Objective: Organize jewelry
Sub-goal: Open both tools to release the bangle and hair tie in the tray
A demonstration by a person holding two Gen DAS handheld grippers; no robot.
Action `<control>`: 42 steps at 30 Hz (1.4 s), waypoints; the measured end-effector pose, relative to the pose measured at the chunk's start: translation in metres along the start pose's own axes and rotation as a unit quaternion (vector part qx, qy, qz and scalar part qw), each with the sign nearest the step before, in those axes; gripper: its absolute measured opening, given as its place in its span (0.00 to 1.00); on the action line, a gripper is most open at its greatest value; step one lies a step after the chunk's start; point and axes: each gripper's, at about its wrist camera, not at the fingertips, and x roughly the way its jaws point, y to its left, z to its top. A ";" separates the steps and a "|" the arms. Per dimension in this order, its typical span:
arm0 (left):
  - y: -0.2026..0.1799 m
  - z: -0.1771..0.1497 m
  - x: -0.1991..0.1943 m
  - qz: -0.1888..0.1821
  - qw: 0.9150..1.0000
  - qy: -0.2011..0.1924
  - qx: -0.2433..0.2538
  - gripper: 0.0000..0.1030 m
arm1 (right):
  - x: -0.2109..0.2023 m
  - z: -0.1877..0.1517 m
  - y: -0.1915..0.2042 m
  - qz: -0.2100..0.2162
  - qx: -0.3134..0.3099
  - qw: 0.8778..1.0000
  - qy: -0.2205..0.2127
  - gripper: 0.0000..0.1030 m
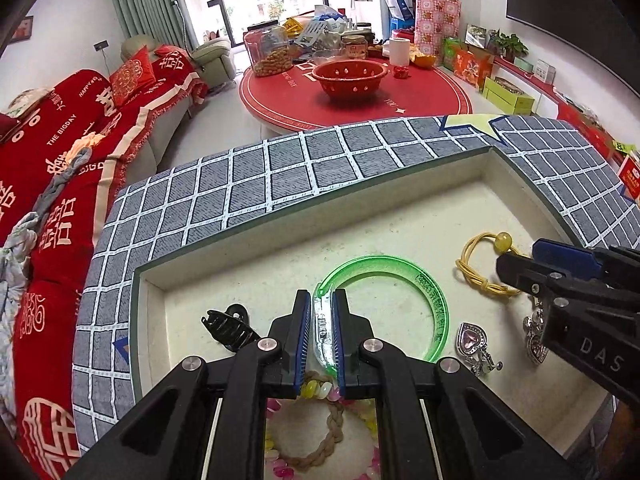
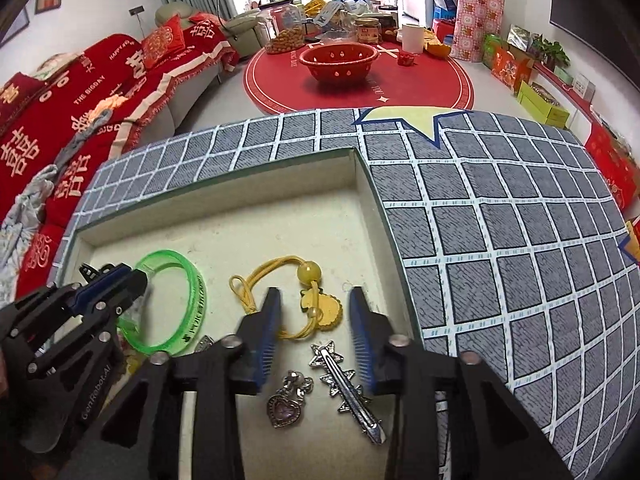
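Grid-patterned tabletop [image 2: 500, 240] around cream tray [image 1: 360, 216]. Left gripper [image 1: 322, 332] fingers clamped on green bangle [image 1: 436, 300]; right gripper [image 2: 316, 340] fingers parted, gripping nothing, over yellow cord bracelet [image 2: 280, 264].

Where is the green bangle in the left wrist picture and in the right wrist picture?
Left wrist view: green bangle at lower centre, its left end clamped by the left gripper.
Right wrist view: green bangle at lower left, beside that gripper.
Shared landmark: yellow cord bracelet, right of the bangle.
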 end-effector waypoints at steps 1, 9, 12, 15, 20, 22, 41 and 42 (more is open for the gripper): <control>0.001 0.000 -0.003 0.000 1.000 -0.003 -0.001 0.23 | -0.003 0.000 -0.001 0.008 0.008 1.000 -0.003 0.56; 0.006 0.002 -0.024 0.002 1.000 -0.027 -0.011 0.23 | -0.029 0.000 -0.011 0.054 0.050 0.997 -0.029 0.59; 0.007 0.002 -0.033 0.004 0.999 -0.034 -0.013 0.23 | -0.038 0.000 -0.013 0.059 0.058 0.996 -0.035 0.60; 0.008 0.000 -0.042 0.005 0.999 -0.042 -0.016 0.23 | -0.048 -0.004 -0.014 0.061 0.057 0.996 -0.040 0.60; 0.010 -0.006 -0.056 0.002 0.998 -0.052 -0.020 0.23 | -0.061 -0.010 -0.014 0.067 0.061 0.995 -0.043 0.73; 0.010 -0.009 -0.060 0.003 0.998 -0.056 -0.019 0.23 | -0.067 -0.013 -0.013 0.069 0.060 0.995 -0.045 0.73; 0.044 -0.038 -0.097 0.030 0.994 -0.090 -0.061 1.00 | -0.104 -0.034 -0.001 0.077 0.048 0.995 -0.048 0.83; 0.044 -0.041 -0.099 0.033 0.994 -0.091 -0.059 1.00 | -0.105 -0.035 0.000 0.077 0.048 0.995 -0.048 0.85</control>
